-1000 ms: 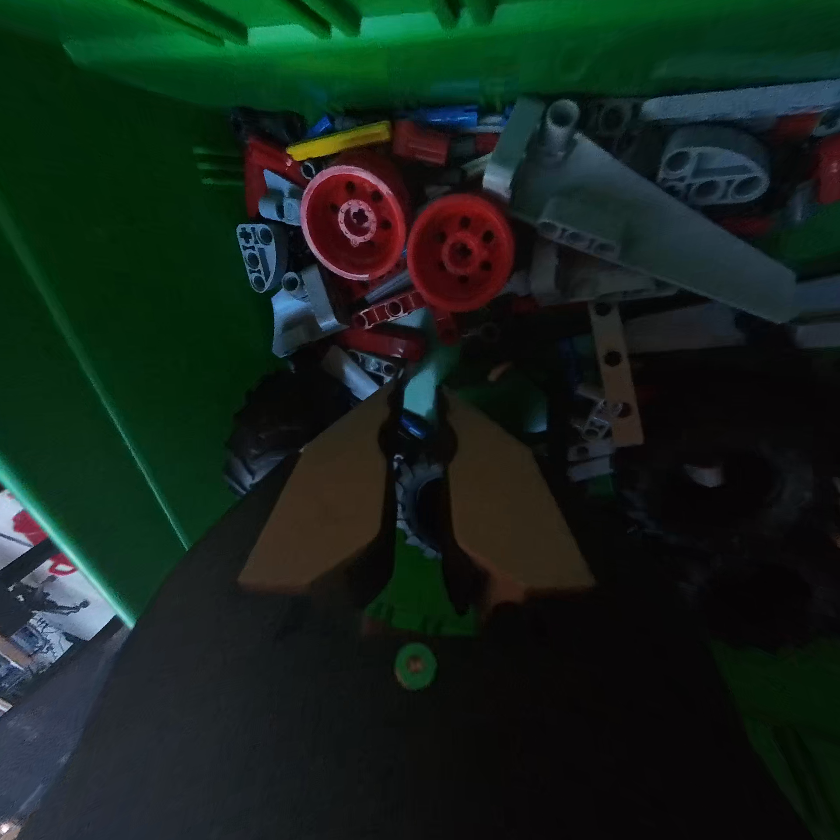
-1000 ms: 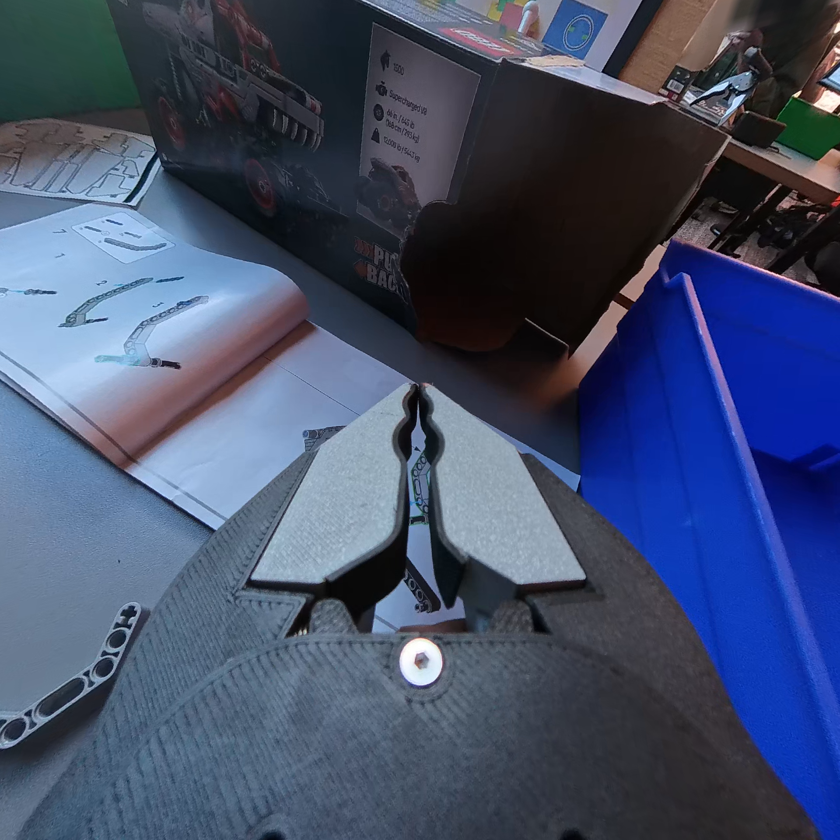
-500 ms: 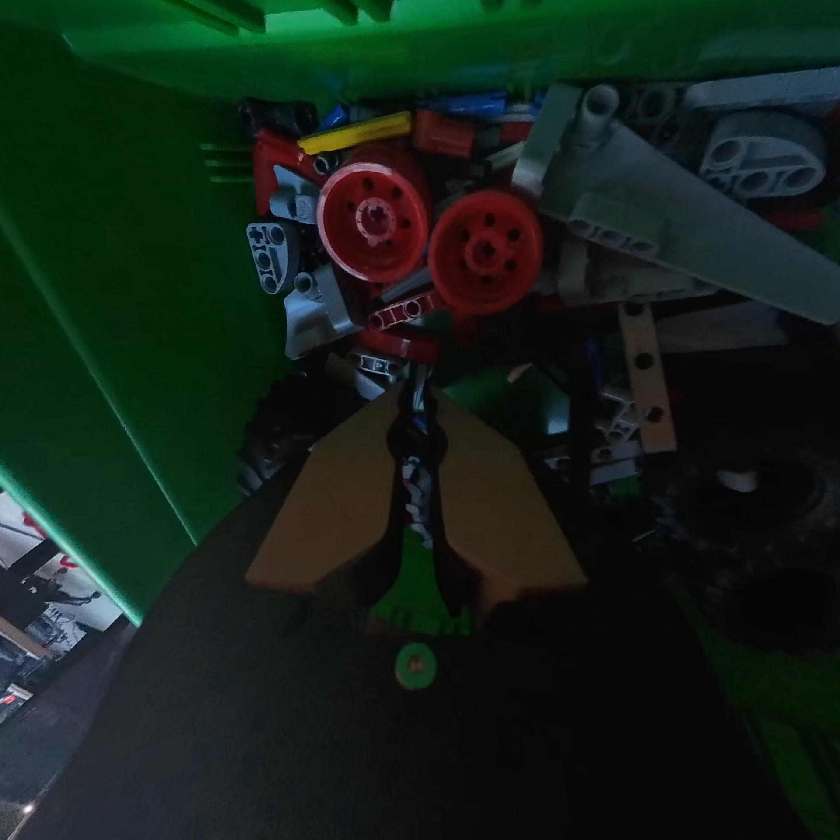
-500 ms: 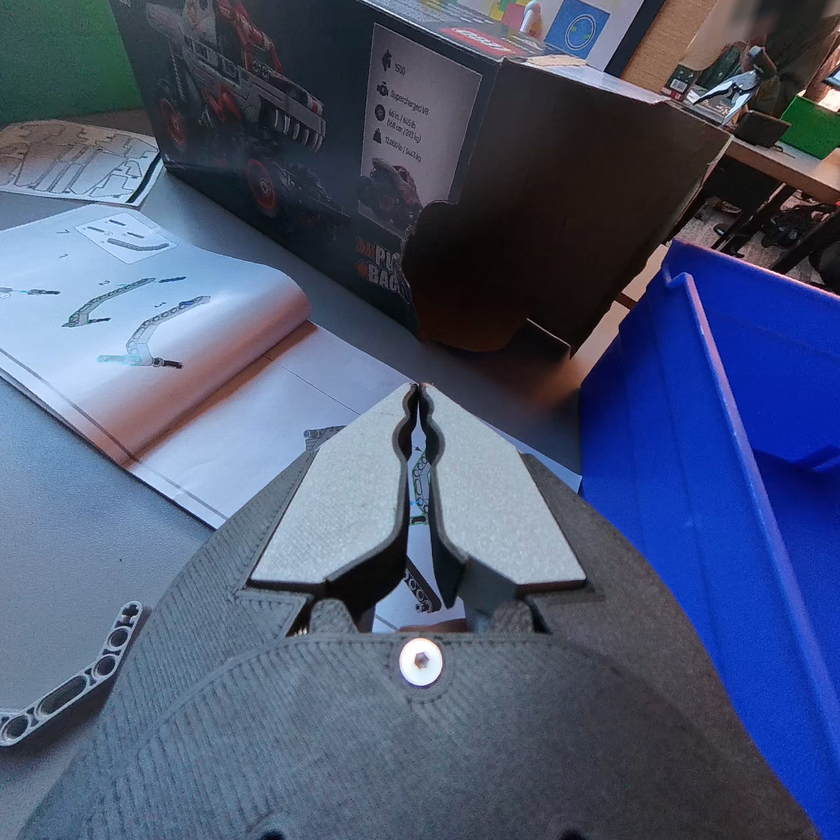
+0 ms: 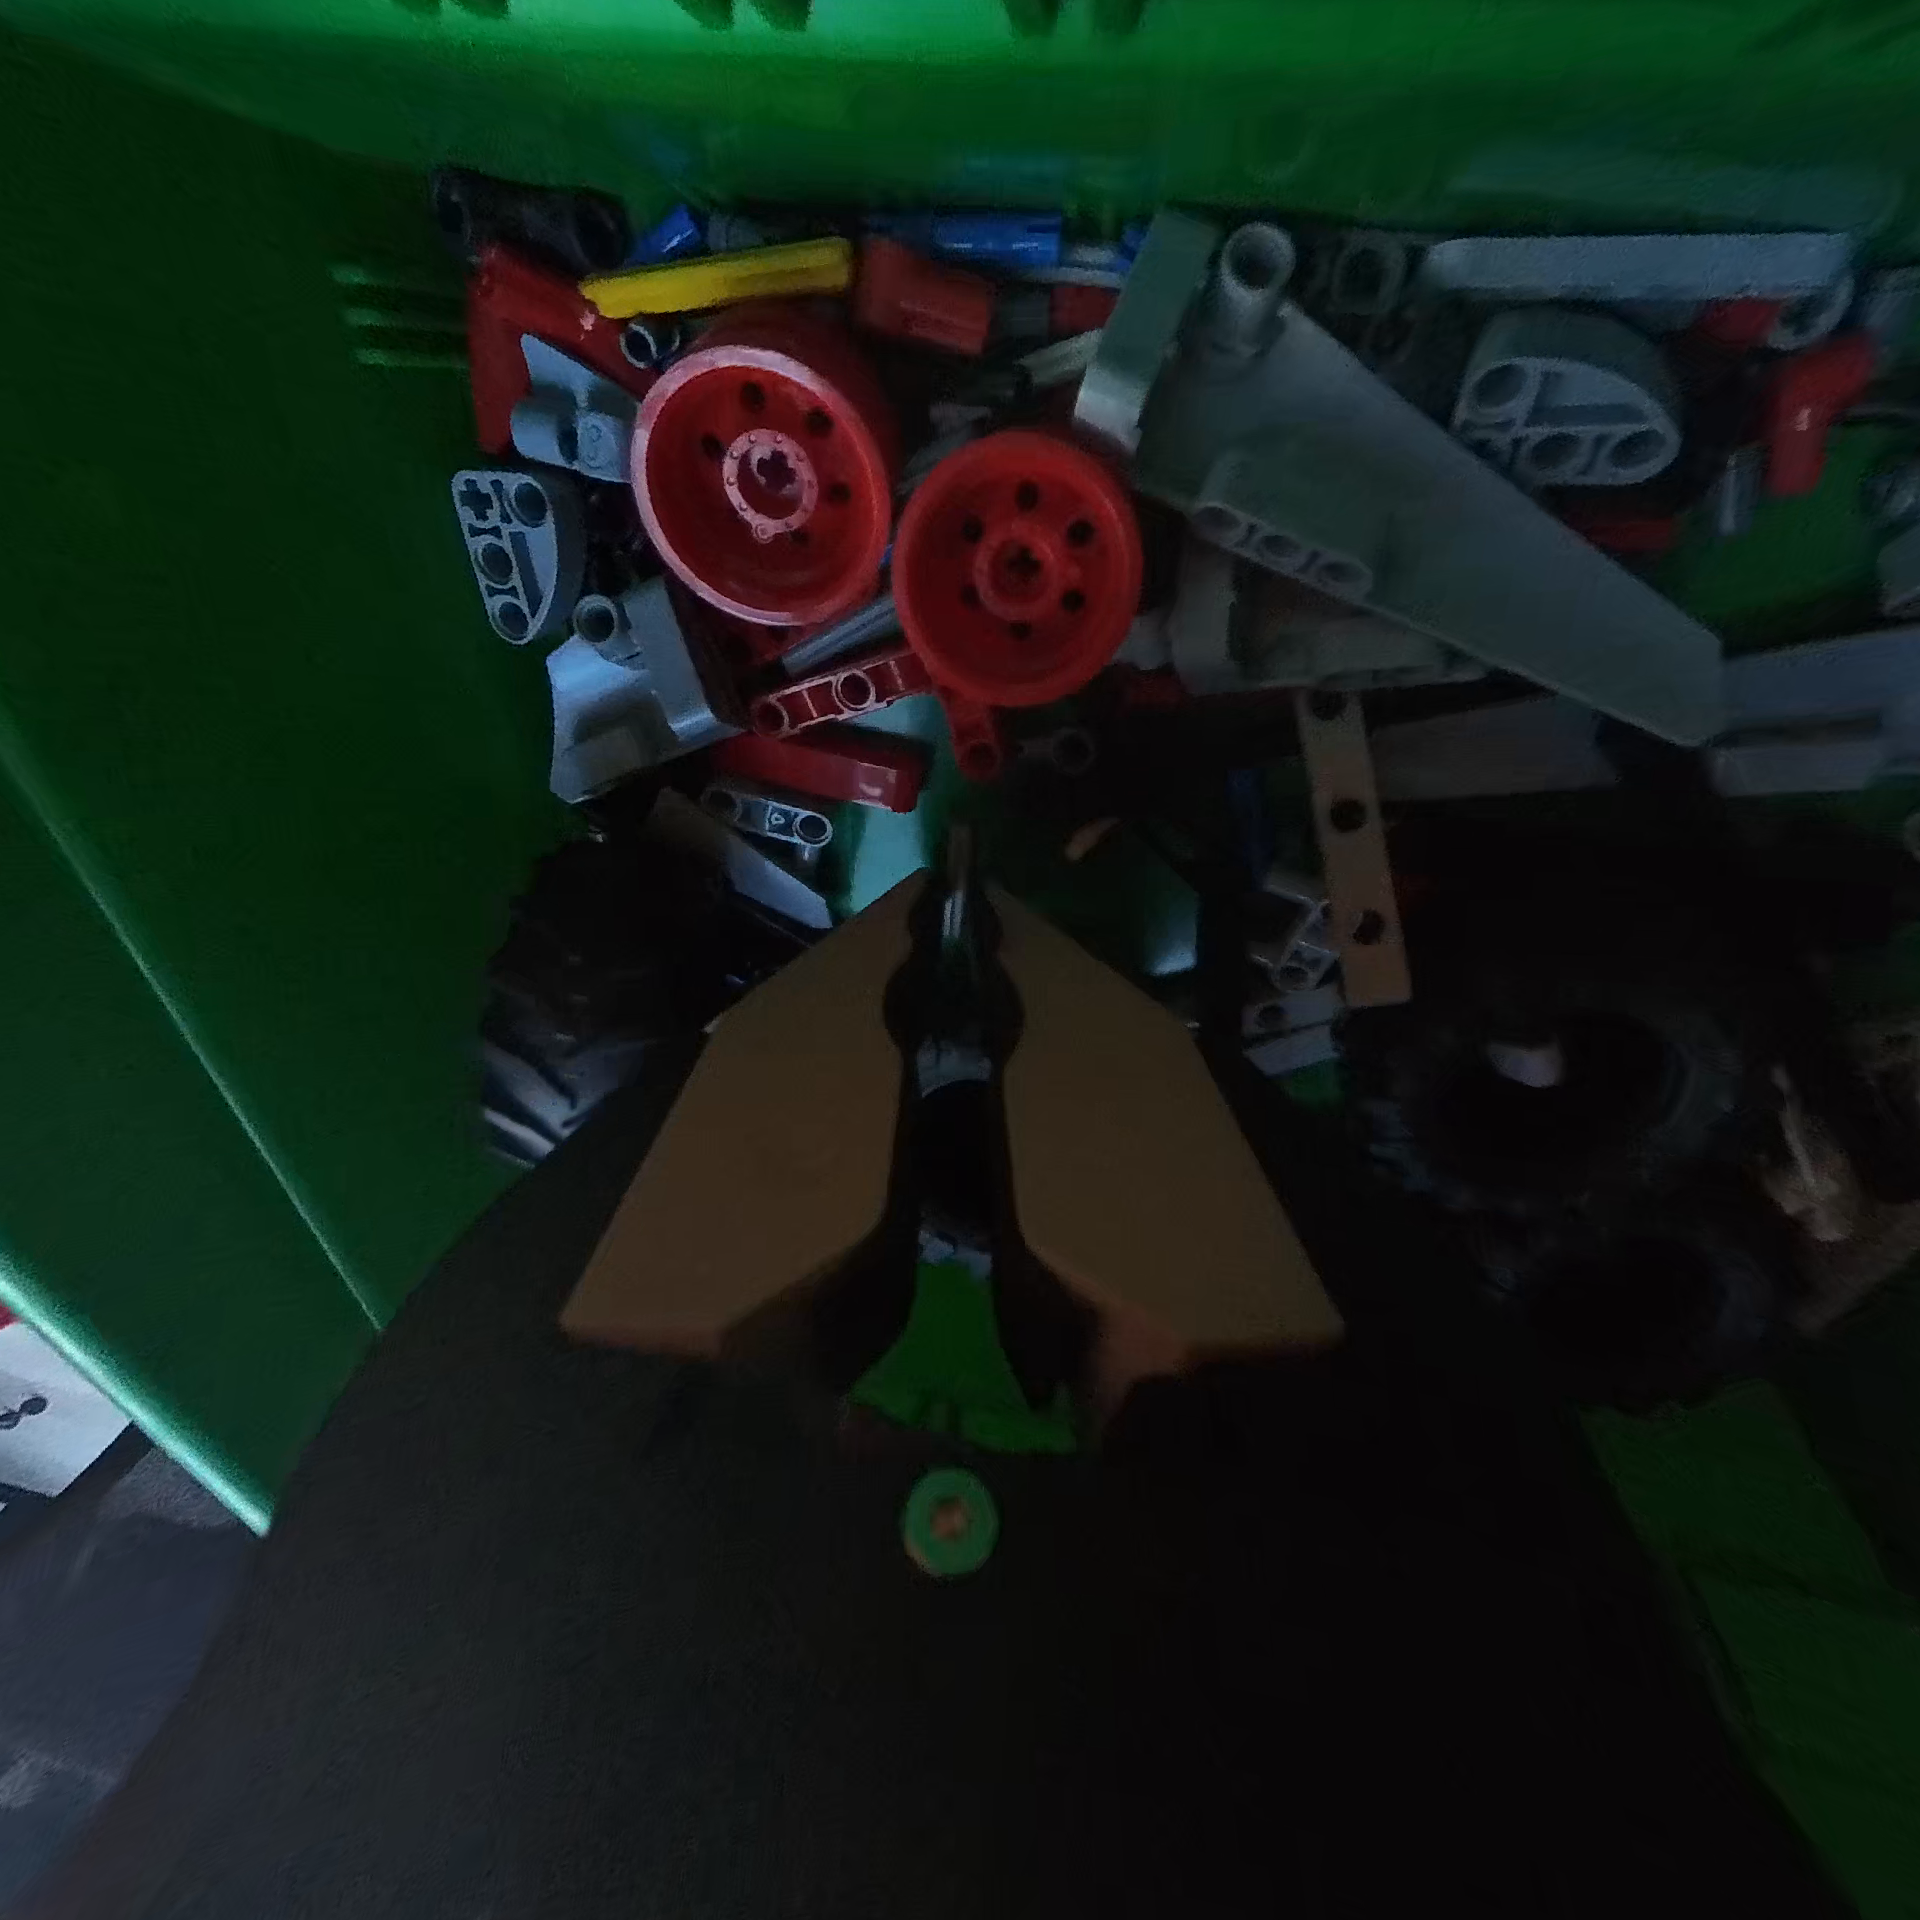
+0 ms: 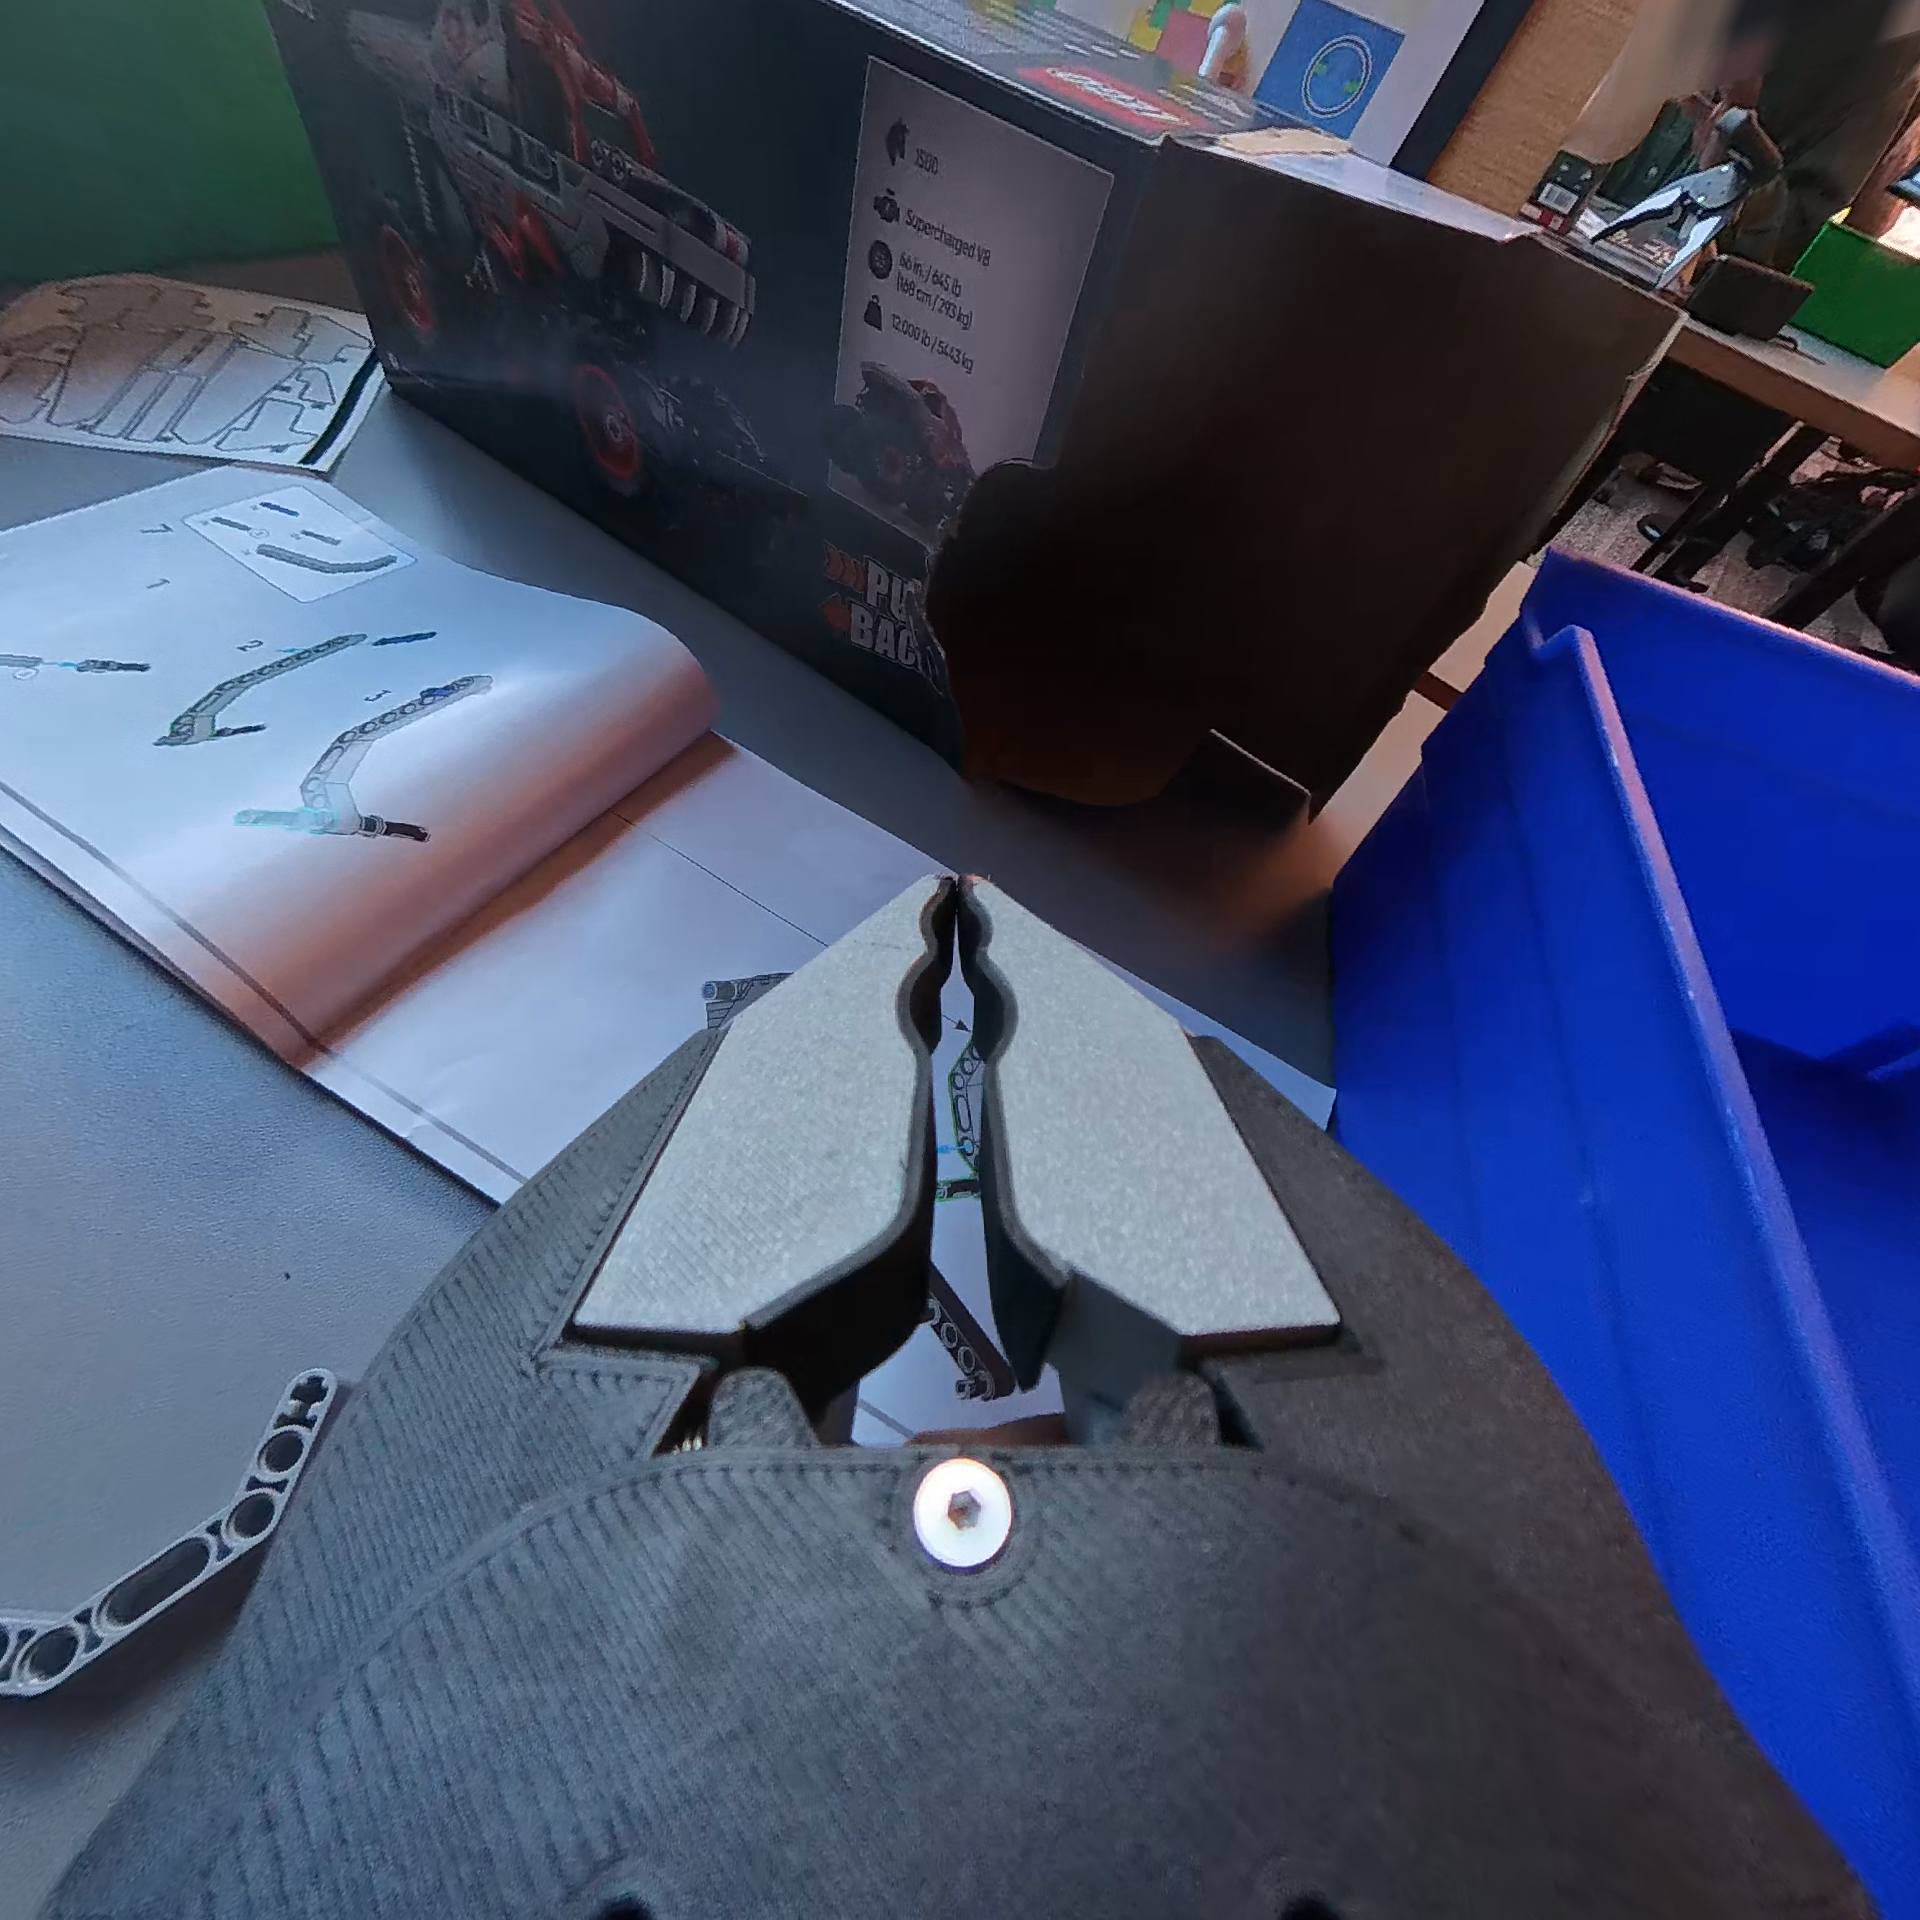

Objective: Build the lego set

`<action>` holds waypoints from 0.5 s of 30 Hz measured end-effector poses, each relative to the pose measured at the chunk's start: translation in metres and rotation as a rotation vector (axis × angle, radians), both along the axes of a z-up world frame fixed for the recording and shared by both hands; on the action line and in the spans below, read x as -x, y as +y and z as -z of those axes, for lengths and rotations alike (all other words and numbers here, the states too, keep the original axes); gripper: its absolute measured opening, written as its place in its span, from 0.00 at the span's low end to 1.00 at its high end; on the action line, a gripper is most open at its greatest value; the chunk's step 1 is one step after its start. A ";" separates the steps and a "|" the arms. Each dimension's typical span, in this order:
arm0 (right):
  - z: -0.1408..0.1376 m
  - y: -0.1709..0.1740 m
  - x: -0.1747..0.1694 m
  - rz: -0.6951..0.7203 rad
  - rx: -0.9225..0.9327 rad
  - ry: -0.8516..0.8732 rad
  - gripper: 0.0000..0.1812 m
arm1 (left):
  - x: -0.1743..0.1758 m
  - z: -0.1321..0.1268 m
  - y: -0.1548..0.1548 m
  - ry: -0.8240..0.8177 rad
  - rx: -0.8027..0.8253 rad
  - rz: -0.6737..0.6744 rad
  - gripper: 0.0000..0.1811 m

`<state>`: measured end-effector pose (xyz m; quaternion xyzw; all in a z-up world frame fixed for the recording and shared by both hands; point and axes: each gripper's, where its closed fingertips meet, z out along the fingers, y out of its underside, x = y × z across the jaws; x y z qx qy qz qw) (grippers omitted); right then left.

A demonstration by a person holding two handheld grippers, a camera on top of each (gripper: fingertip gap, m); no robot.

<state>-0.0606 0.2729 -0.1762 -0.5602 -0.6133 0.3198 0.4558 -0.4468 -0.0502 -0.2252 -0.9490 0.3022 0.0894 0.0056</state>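
The left gripper (image 5: 956, 904) sits deep in the green bin (image 5: 239, 727) of loose lego pieces. A second ago its fingers (image 5: 790, 1122) stood a little apart over a pale teal part; now they are drawn nearly together, and a thin, dark, pin-like piece (image 5: 958, 883) pokes out just beyond their tips. It looks as though they have clamped on it, which would mean the pick is made and the next step is to carry the piece out to the build. The bin contents have also slid slightly in view, so the gripper has shifted a little.

Just ahead of the fingertips lie two red wheel hubs (image 5: 764, 488), with a large grey panel (image 5: 1403, 540) ahead and to the right of the fingers and a tan beam (image 5: 1345, 852) beside them on the right. Black tyres on either side are lost in shadow, and the held piece is too dark and blurred to name for certain.

The right gripper (image 6: 958, 894) has not moved: its fingers (image 6: 790, 1153) are closed on nothing, tips touching, hovering over the open instruction booklet (image 6: 343, 727) on the grey surface (image 6: 156, 1195). A grey angled liftarm (image 6: 177, 1569) lies on the surface behind and left of the fingers, partly cut off by the frame edge. The set's box (image 6: 727, 312) stands ahead, and a blue bin (image 6: 1662, 1143) is to the right; its inside is mostly out of view.
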 end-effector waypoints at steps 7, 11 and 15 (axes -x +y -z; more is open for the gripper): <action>0.000 0.000 0.000 0.000 -0.001 0.001 0.00 | -0.001 -0.001 -0.001 -0.016 -0.029 -0.004 0.01; -0.001 -0.002 0.000 -0.009 0.009 0.006 0.00 | -0.004 -0.015 0.002 -0.009 -0.092 -0.017 0.01; -0.002 -0.005 0.000 -0.022 0.022 0.013 0.00 | -0.009 -0.052 0.007 -0.083 -0.204 -0.166 0.01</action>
